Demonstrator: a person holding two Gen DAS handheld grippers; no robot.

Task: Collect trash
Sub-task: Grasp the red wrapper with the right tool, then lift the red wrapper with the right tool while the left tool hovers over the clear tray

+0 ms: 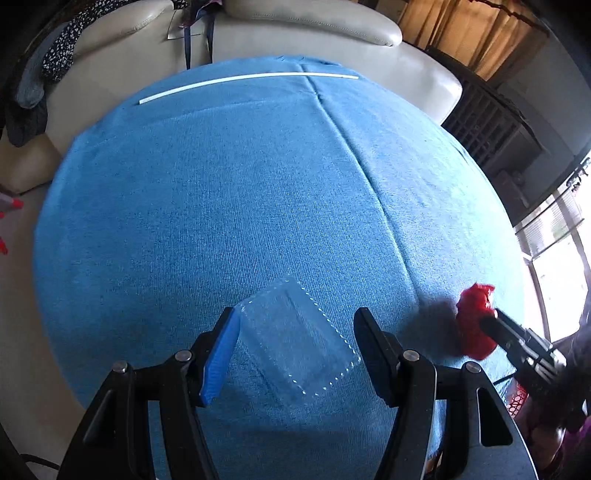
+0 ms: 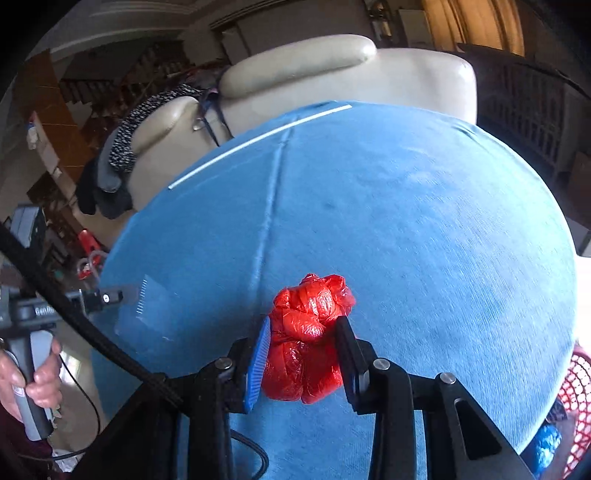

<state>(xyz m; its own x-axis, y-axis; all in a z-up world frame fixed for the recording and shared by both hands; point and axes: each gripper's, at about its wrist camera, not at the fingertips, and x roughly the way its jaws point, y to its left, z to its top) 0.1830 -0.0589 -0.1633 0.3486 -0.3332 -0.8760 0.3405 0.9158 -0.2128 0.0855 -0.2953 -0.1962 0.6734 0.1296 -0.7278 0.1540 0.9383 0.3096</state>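
A clear plastic clamshell box (image 1: 299,347) lies on the blue cloth (image 1: 221,206) between the open fingers of my left gripper (image 1: 295,321); neither finger visibly presses it. It shows faintly in the right wrist view (image 2: 147,310). My right gripper (image 2: 304,332) is shut on a crumpled red plastic bag (image 2: 306,332), just above the cloth. The bag (image 1: 474,321) and right gripper (image 1: 491,321) show at the right of the left wrist view. A long white straw (image 1: 247,83) lies at the far edge of the cloth, also seen in the right wrist view (image 2: 258,142).
A cream sofa (image 1: 295,29) with dark clothes (image 1: 44,66) draped on it stands behind the table. A red mesh basket (image 2: 578,398) sits at the table's right edge. A dark lattice cabinet (image 1: 484,122) and a bright window (image 1: 561,266) are on the right.
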